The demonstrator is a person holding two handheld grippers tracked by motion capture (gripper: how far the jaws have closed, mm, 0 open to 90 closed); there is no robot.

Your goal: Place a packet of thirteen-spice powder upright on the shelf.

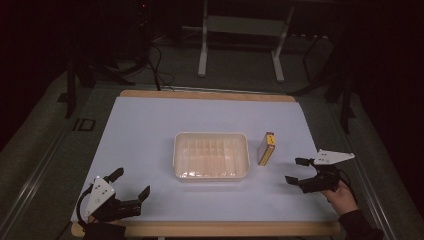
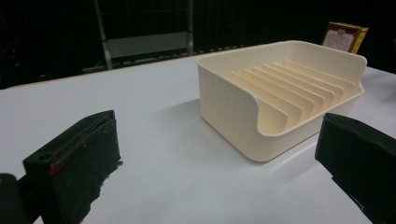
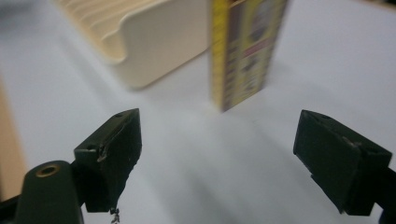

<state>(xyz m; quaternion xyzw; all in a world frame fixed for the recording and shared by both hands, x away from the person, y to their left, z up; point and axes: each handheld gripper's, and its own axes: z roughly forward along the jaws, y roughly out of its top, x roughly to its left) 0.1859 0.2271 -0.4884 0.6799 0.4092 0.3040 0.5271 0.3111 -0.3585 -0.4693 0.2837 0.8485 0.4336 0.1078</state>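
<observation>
A cream ribbed tray sits in the middle of the white table cover, with nothing in it. A small yellow and brown box stands on edge just right of the tray. My right gripper is open a short way right of the box, with its jaws pointing at it. In the right gripper view the box stands ahead of the open jaws, beside the tray's corner. My left gripper rests open near the front left corner. Its view shows the tray ahead and the box behind it.
The white cover lies on a wooden table whose edge shows at the front. A metal stand and cables are on the dark floor beyond the table. A hand holds the right gripper.
</observation>
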